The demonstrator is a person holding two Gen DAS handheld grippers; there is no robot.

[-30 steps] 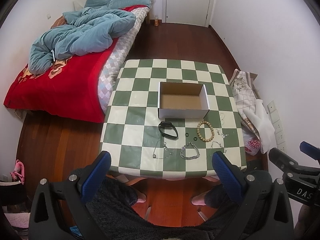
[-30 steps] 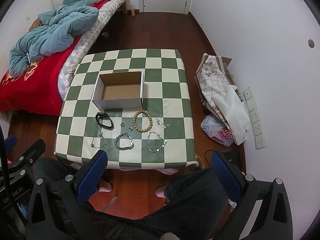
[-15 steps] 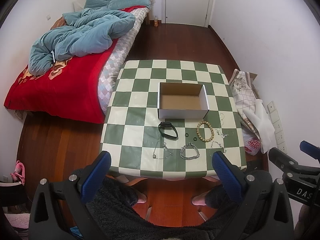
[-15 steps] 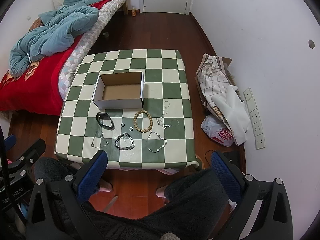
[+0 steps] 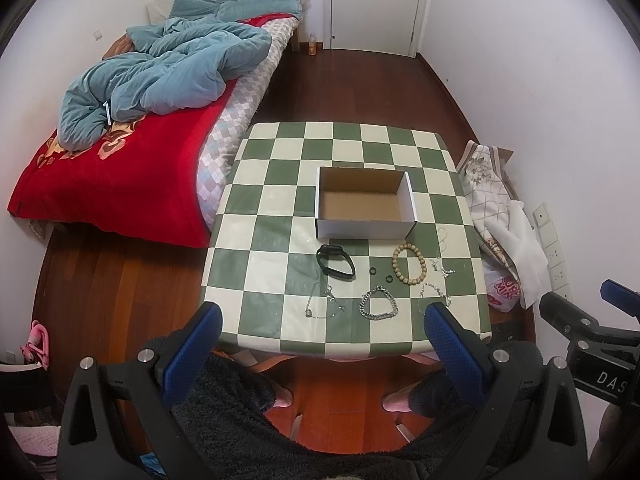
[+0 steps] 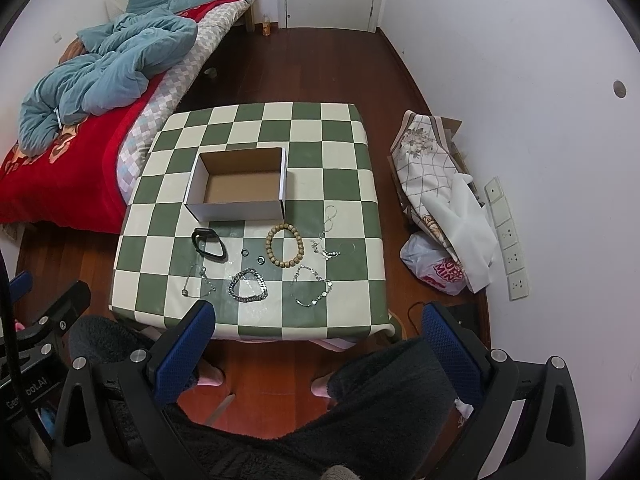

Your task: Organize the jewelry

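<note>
Left wrist view, red-covered bed at upper left, checkered desk at centre, left gripper and right gripper wide open, empty, low in frame, open cardboard box mid-desk, black band, bead bracelet, silver chain bracelet just below it.

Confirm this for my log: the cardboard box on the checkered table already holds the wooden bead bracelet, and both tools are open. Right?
Not quite. The cardboard box is empty; the wooden bead bracelet lies on the checkered table in front of it, as the right wrist view shows. The left tool and right tool are open.
</note>
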